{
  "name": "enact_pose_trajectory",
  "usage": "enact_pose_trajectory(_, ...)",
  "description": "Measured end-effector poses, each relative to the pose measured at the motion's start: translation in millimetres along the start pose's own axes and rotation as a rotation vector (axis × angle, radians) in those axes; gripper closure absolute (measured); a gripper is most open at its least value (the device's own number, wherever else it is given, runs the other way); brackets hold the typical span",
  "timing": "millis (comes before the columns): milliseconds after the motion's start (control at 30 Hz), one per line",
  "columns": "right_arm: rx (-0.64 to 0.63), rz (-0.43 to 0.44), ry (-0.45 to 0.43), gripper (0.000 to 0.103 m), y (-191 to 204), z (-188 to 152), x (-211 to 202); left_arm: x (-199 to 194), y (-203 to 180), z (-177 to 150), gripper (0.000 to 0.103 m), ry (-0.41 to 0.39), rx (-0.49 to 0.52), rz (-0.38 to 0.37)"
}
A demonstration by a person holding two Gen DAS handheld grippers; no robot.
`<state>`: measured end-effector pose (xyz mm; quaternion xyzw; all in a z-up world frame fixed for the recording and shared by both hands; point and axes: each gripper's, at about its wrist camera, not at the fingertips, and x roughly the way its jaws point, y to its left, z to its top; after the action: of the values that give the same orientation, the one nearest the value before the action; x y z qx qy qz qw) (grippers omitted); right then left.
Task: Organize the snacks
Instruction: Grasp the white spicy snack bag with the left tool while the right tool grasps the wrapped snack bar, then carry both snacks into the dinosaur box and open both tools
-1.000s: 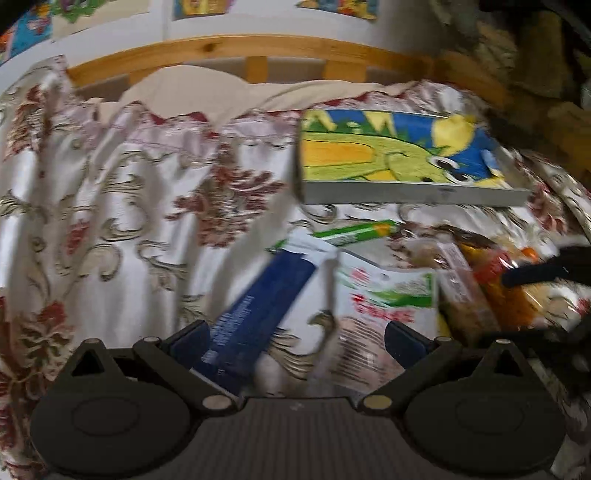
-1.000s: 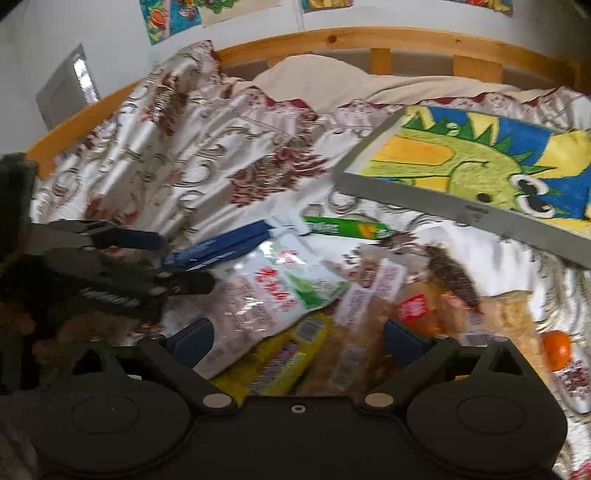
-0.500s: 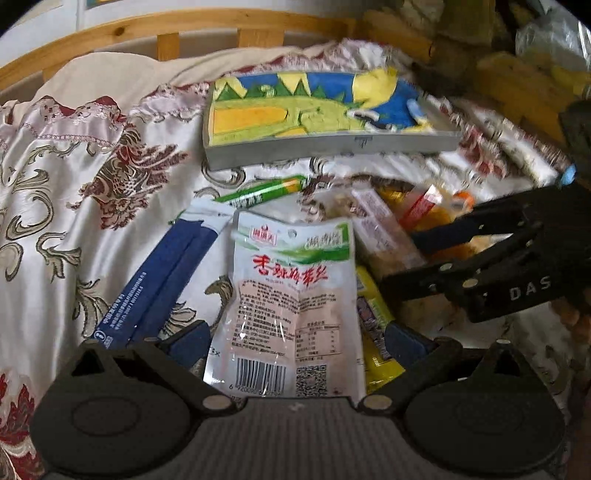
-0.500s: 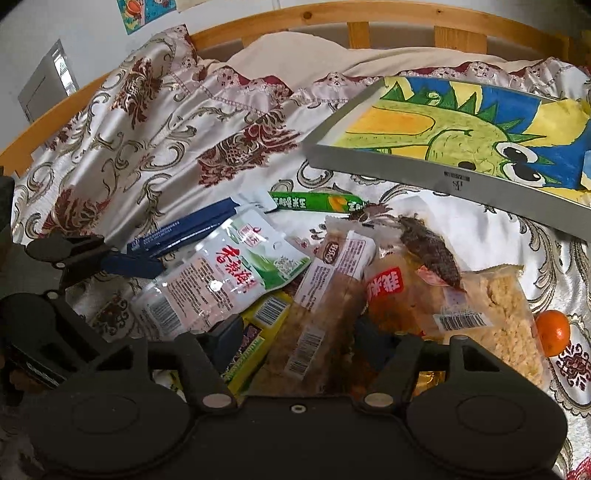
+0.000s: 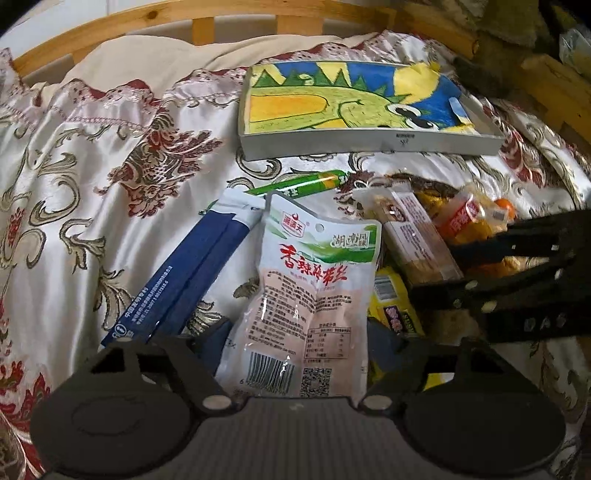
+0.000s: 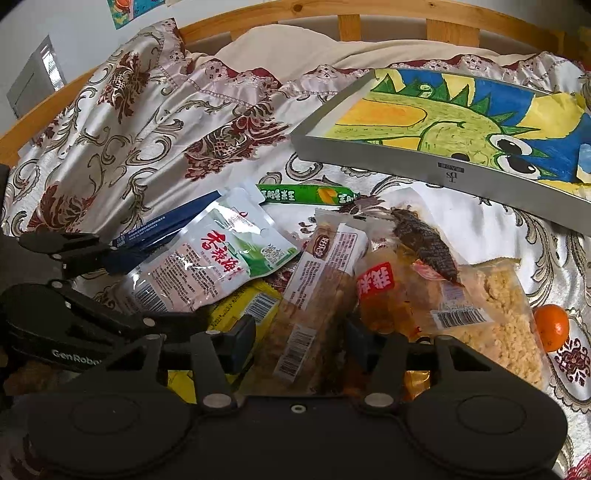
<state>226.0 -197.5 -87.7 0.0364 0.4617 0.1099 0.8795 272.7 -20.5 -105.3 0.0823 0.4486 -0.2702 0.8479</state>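
Note:
Several snack packets lie in a pile on the bed. A white and pink packet with red characters [image 5: 314,288] [image 6: 218,269] lies between the fingers of my left gripper [image 5: 299,339], whose jaws stand open around its lower end. A long brown bar in a clear wrapper [image 6: 314,306] [image 5: 413,236] lies between the fingers of my right gripper [image 6: 301,343], whose jaws have narrowed close to its sides. A blue packet [image 5: 184,280], a green stick [image 6: 303,194], a yellow packet [image 5: 395,306] and a bag of crumbly yellow snack [image 6: 495,306] lie around them.
A shallow grey box with a green dinosaur picture [image 5: 354,107] [image 6: 461,125] lies behind the pile. A small orange [image 6: 550,328] sits at the right. The patterned satin bedspread [image 5: 92,177] covers the bed, with a wooden headboard [image 5: 207,22] behind.
Both grippers moved forward and down over the pile. The left now straddles the white packet. The right gripper's jaws narrowed around the brown bar.

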Motion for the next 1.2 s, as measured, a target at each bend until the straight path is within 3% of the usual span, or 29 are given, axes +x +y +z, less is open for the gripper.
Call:
enact_pose_trajectory(167, 0.0, -0.01, -0.006, 0.041, 5, 0, 5, -2, 5, 2, 0.038, -0.007, -0.055, -0.012)
enact_pose_trajectory(233, 0.008, -0.02, 0.007, 0.051, 6, 0, 6, -6, 8, 3, 0.045, -0.004, -0.091, -0.014)
enact_pose_trajectory(333, 0.029, -0.029, 0.028, 0.055, 2, 0, 6, -10, 10, 4, 0.057, -0.006, -0.135, -0.008)
enact_pose_trajectory(433, 0.065, -0.017, 0.034, 0.057, -2, 1, 4, -10, 11, 4, 0.058, -0.007, -0.169, 0.006)
enact_pose_trajectory(600, 0.057, 0.008, 0.021, 0.057, -5, -6, 0, 1, -5, 3, 0.045, -0.014, -0.041, 0.08)
enact_pose_trajectory(700, 0.057, 0.018, 0.016, 0.057, -6, -7, -1, 9, -7, 4, 0.044, -0.007, -0.038, 0.096)
enact_pose_trajectory(833, 0.055, 0.014, 0.01, 0.056, -5, -6, 2, 6, -5, 5, 0.053, -0.013, -0.072, 0.092)
enact_pose_trajectory(1033, 0.052, 0.014, -0.002, 0.059, -3, -7, 0, -12, -5, 2, 0.065, -0.009, -0.202, 0.096)
enact_pose_trajectory(1200, -0.047, 0.022, -0.058, 0.062, 10, -7, -16, -35, -7, 0, 0.065, -0.044, -0.245, 0.115)
